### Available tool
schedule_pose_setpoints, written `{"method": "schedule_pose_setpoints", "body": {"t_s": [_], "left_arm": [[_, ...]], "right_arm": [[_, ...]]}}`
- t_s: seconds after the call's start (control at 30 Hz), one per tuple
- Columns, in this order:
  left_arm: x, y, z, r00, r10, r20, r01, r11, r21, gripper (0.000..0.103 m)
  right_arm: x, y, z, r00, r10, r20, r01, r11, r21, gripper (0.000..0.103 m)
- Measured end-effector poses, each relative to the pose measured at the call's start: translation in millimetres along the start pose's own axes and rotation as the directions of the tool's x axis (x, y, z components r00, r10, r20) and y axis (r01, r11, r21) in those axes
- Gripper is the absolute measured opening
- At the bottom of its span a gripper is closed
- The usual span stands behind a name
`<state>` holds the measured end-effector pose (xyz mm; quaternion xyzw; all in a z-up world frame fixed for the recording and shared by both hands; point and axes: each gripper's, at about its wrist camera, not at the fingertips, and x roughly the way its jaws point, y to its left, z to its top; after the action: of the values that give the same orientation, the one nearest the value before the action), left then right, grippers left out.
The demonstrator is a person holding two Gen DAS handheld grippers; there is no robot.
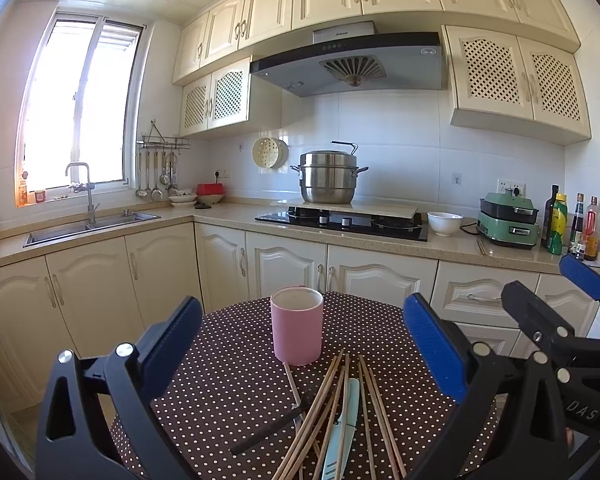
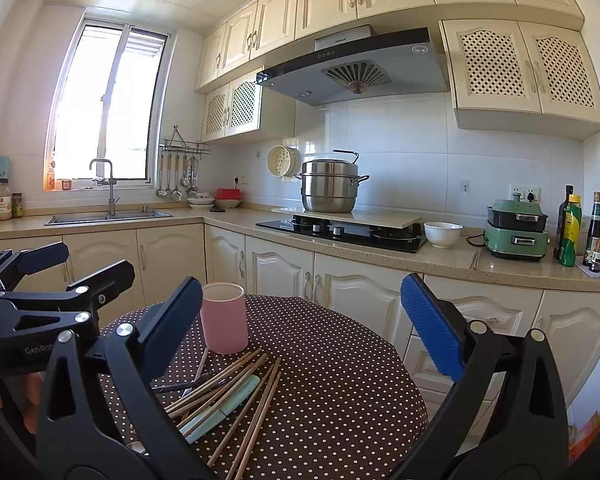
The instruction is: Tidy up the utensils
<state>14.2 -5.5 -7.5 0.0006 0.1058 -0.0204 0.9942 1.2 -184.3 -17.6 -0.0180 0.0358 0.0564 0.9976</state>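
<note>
On the near half of the brown polka-dot tablecloth we see the loose pile of wooden chopsticks with a pale mint-handled utensil lying in it, plus a dark-handled one slanting off to the left. Just beyond the pile stands the empty pink cylindrical cup, upright, with the far tips of a few sticks close to its base; touching or not, we cannot tell.

From the left wrist view the sticks run near-to-far, roughly along the left gripper line of sight, fanned slightly, centred between its spread blue pads. From the right wrist view the same pile lies diagonal, near-right to far-left, and sits left of centre under the right gripper, also spread wide and holding nothing.

We judge the left gripper nearer and better lined up; a pinch across the sticks would need a wrist turn, since jaws and stick axis look crosswise already only from the left.

Right view shows the mint utensil full length and the left gripper body at far left; left view shows the right gripper's pad at right and hides the pile's near ends.
</note>
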Motion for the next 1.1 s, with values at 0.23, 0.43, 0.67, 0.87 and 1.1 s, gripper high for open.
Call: {"method": "schedule_pose_setpoints", "body": {"t_s": [0.23,0.43,0.67,0.87,1.1], "left_arm": [[0.4,-0.3,-0.1,1.0,0.002,0.0,-0.002,1.0,0.002,0.099],[1.1,0.2,-0.5,1.0,0.002,0.0,-0.002,1.0,0.001,0.099],[3.1,2.0,-3.6,1.0,0.003,-0.002,-0.003,1.0,-0.001,0.099],[1.9,2.5,-4.7,1.0,0.007,-0.003,-0.007,1.0,0.001,0.099],[0.2,3.7,-4.8,1.0,0.005,-0.005,-0.005,1.0,-0.002,0.099]], "right_arm": [[0.6,0.4,-1.7,1.0,0.0,-0.003,0.0,1.0,0.001,0.097],[0.5,1.8,-2.8,1.0,0.001,-0.004,-0.001,1.0,0.002,0.097],[3.2,1.9,-2.8,1.0,0.001,-0.009,-0.001,1.0,0.004,0.097],[4.0,3.5,-4.4,1.0,0.003,-0.009,-0.003,1.0,0.005,0.097],[4.8,2.4,-5.8,1.0,0.003,-0.014,-0.003,1.0,0.008,0.097]]}}
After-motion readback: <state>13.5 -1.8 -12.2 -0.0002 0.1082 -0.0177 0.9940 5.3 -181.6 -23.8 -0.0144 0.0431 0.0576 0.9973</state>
